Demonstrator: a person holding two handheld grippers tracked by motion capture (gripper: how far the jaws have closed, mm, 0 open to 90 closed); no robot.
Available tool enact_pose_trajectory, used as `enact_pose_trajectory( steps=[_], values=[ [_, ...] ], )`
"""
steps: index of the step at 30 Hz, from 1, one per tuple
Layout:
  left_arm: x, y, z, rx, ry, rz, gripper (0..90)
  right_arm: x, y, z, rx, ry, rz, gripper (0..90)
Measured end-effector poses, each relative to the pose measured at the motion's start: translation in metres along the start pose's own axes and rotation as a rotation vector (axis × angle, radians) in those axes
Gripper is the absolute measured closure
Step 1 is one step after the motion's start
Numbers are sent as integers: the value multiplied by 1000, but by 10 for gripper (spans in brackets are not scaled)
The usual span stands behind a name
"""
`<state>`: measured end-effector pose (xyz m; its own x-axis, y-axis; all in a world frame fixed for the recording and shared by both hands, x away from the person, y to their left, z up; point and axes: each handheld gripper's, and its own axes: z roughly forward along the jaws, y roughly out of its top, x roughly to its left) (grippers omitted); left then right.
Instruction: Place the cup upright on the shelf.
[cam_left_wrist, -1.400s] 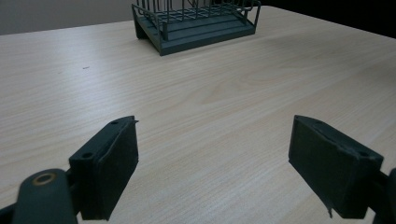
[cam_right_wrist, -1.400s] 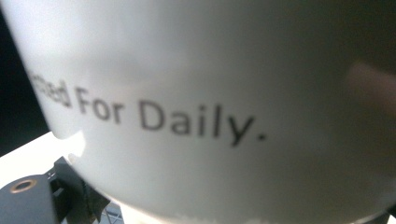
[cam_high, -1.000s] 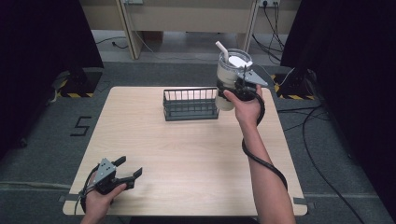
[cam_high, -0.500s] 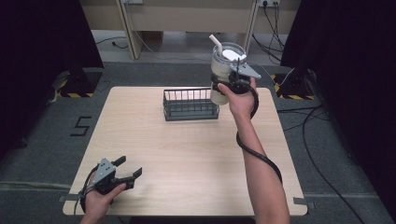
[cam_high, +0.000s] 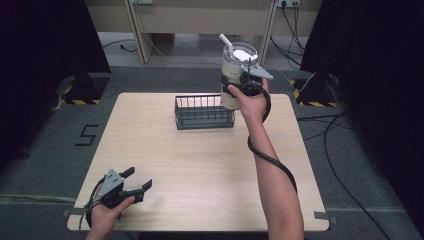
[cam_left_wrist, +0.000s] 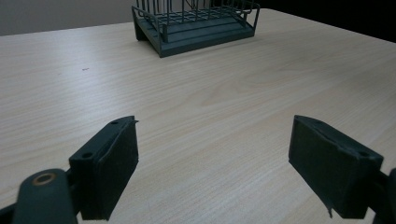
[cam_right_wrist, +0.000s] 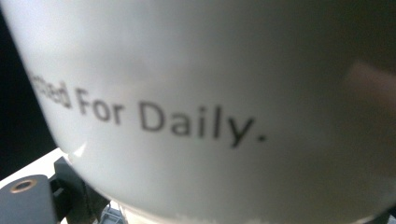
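Tumbler (cam_high: 236, 75): white, tall, with a clear lid and a white straw slanting up to the left; held in the air, upright, above the far right part of the table, just right of the basket's right end.
Print on tumbler (cam_right_wrist: 187, 122): dark letters reading "For Daily." (close and a little blurred in the right gripper view).
Right tongs (cam_high: 239, 83): clamped on the tumbler's side at about mid height, the person's hand wrapped behind them, a black cable trailing down the forearm.
Left tongs (cam_high: 137, 183): apart, with bare wood between the two black jaws; low over the near left corner of the table, holding nothing, pointing toward the far side.
Basket (cam_high: 204, 112): dark wire, rectangular, standing on the far middle of the table; also ahead of the left tongs in the left gripper view (cam_left_wrist: 196, 21), well apart from them.
Table (cam_high: 200, 165): light wood, square.
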<state>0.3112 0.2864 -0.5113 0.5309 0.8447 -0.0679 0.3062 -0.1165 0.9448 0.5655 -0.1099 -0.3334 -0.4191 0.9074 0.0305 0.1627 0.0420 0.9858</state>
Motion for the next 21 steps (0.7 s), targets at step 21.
enact_pose_trajectory(
  steps=[21],
  values=[
    [0, 0, 1, -2, -1, -4, 154, 11, 1, 30, 17, 12, 19, 97]
  ],
)
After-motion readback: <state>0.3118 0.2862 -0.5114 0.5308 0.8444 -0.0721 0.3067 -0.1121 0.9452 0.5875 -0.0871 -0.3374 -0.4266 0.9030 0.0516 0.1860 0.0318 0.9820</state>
